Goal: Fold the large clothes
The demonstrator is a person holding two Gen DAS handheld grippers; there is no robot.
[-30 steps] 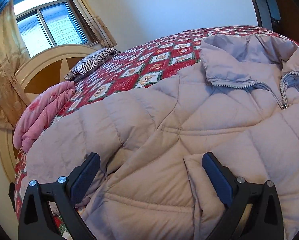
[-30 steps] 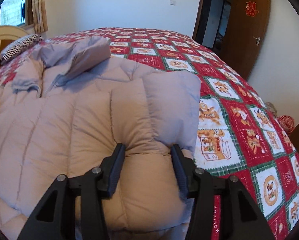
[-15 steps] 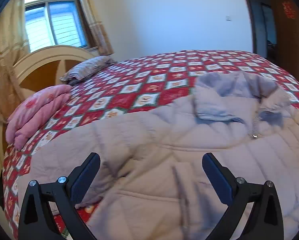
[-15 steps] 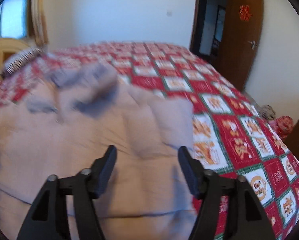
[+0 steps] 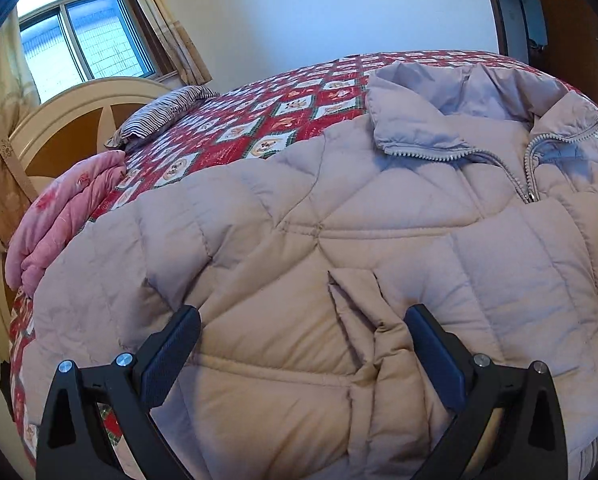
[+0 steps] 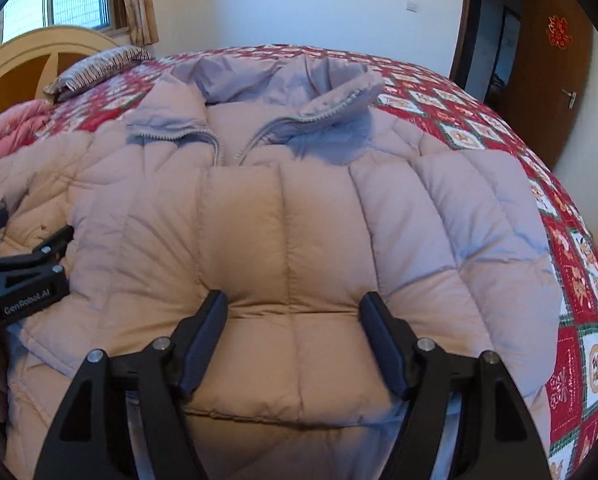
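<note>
The quilted down jacket (image 5: 339, 248) lies front-up across the near part of the bed, collar (image 6: 283, 80) toward the far side and zipper (image 5: 529, 168) partly undone at the neck. One sleeve (image 6: 451, 220) seems to be laid in over the chest on the right, though the lens bends that edge too much to be sure. A flapped pocket (image 5: 355, 304) sits low on the front in the left wrist view.

This looks like a soft, puffy and light garment: it should compress under a pinch, spring back when released, and its smooth shell is likely to slide between the pads. A shallow bite on the filling would probably slip, so the stitched hem or a quilted seam line, where the fabric is thin and doubled, is the better hold. Because it is wide, lifting both lower corners together would keep the fold even.

The left gripper (image 5: 299, 344) hangs over the lower front with its jaws spread wide and nothing between them. The right gripper (image 6: 295, 332) is likewise parted, straddling a padded panel near the hem without pinching it.

Under the jacket is a red patchwork bedspread (image 6: 499, 128). A folded pink quilt (image 5: 63, 216) and a striped pillow (image 5: 159, 114) lie by the cream headboard (image 5: 79, 112).
</note>
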